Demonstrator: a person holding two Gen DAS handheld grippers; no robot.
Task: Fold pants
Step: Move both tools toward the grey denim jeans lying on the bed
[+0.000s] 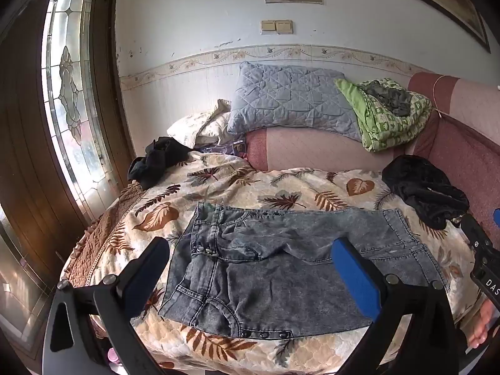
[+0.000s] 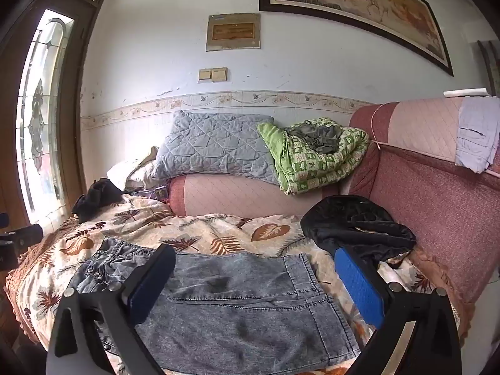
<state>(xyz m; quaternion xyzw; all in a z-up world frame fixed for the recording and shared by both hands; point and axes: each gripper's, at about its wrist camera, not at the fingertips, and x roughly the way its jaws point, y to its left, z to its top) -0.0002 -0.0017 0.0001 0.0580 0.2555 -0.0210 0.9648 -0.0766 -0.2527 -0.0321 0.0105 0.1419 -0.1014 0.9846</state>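
Grey acid-wash denim pants (image 1: 275, 268) lie folded flat on a leaf-print bedspread (image 1: 218, 184), waistband at the left and hems at the right. My left gripper (image 1: 250, 268) is open and empty, hovering just above their near-left part. In the right wrist view the same pants (image 2: 237, 300) lie below my right gripper (image 2: 256, 281), which is open and empty over the hem end. The right gripper's body also shows at the right edge of the left wrist view (image 1: 481, 250).
A black garment (image 2: 359, 228) lies at the right by the pink sofa back (image 2: 437, 203). Another dark garment (image 1: 156, 162) lies at the far left. A grey quilted pillow (image 1: 290, 100) and a green blanket (image 1: 387, 115) sit behind. A door with a glass pane (image 1: 68, 93) is on the left.
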